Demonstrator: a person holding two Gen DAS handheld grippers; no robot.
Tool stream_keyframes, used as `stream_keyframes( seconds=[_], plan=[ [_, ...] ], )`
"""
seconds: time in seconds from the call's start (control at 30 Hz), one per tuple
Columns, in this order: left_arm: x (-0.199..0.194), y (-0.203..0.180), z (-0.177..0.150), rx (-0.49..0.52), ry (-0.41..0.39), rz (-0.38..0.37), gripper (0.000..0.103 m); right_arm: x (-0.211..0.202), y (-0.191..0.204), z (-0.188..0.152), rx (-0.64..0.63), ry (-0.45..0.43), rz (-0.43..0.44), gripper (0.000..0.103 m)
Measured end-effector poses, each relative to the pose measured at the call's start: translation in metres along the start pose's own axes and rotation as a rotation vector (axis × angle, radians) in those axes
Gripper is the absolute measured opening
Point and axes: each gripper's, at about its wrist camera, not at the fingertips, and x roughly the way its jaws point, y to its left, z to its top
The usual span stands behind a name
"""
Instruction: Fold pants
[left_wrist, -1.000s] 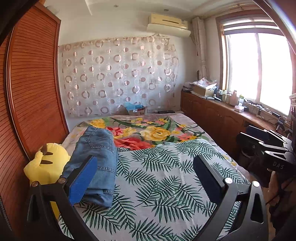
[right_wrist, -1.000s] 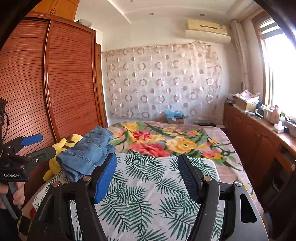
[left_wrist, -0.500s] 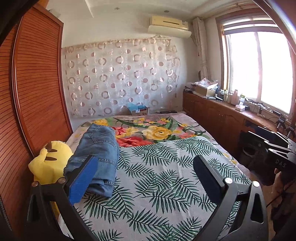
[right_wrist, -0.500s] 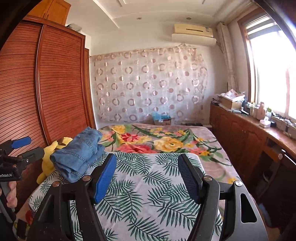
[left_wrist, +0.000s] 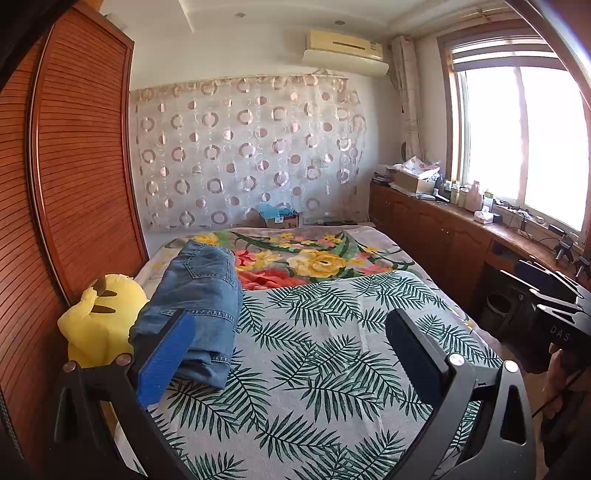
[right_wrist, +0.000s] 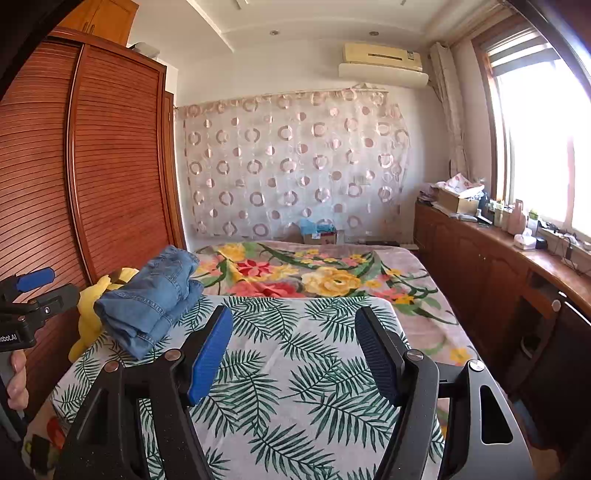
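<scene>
A folded pair of blue jeans (left_wrist: 199, 295) lies in a compact stack on the left side of the bed (left_wrist: 332, 350), over the palm-leaf sheet. In the right wrist view the jeans (right_wrist: 151, 299) sit left of centre. My left gripper (left_wrist: 291, 332) hovers above the near part of the bed, open, nothing between its blue pads; its left finger (left_wrist: 166, 354) overlaps the jeans in the picture without touching them. My right gripper (right_wrist: 295, 336) is open and empty too, back from the jeans. The left gripper (right_wrist: 33, 291) also shows at the left edge there, held by a hand.
A yellow plush toy (left_wrist: 99, 317) sits between the jeans and the slatted wooden wardrobe (left_wrist: 74, 166). A floral blanket (left_wrist: 306, 258) covers the far half of the bed. A wooden cabinet counter (left_wrist: 461, 236) with clutter runs under the window on the right.
Both views have drawn back a little from the bed and tilted slightly. The jeans lie as before, and both grippers stay open.
</scene>
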Motion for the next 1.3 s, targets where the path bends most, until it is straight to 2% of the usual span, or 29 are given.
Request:
stream_keyframes(
  seconds=[1.3],
  plan=[
    [-0.0006, 0.0002, -0.0006, 0.0, -0.001, 0.0, 0.103, -0.0021, -0.0028, -0.0045, -0.002, -0.008, 0.005, 0.071]
  ],
)
